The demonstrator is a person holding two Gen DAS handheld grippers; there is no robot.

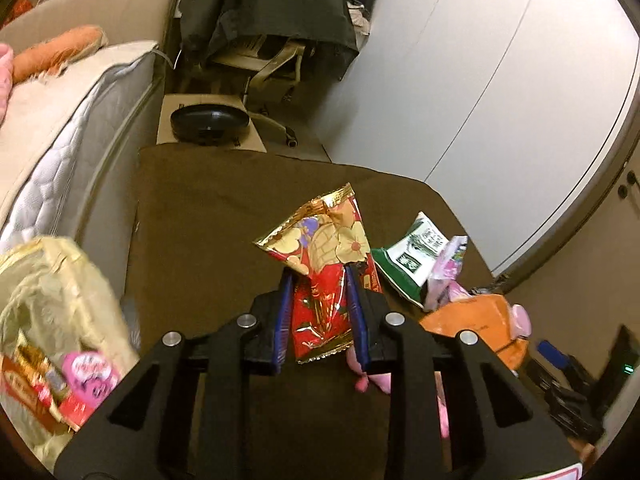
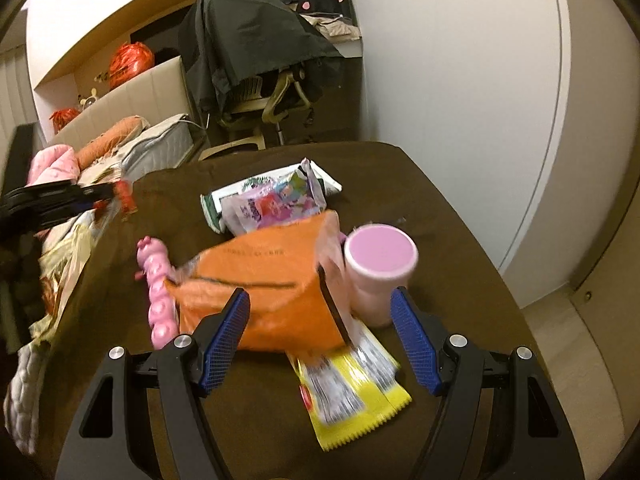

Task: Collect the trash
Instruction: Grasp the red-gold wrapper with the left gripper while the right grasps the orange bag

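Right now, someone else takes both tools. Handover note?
Left tool: shut on the red-gold wrapper, lifted off the table.
Right tool: open, over the orange bag, gripping nothing.
Trash bag at the table's left edge already holds wrappers.
Left on the table: orange bag, yellow packets, green-white pack, pink-printed wrapper. Pink cup and pink toy also there; trash or not, unclear.
Next: probably drop the wrapper in the trash bag, then grab the orange bag.

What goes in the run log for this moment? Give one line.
left gripper: jaws shut on red-gold wrapper | right gripper: jaws open above orange bag | bag: left
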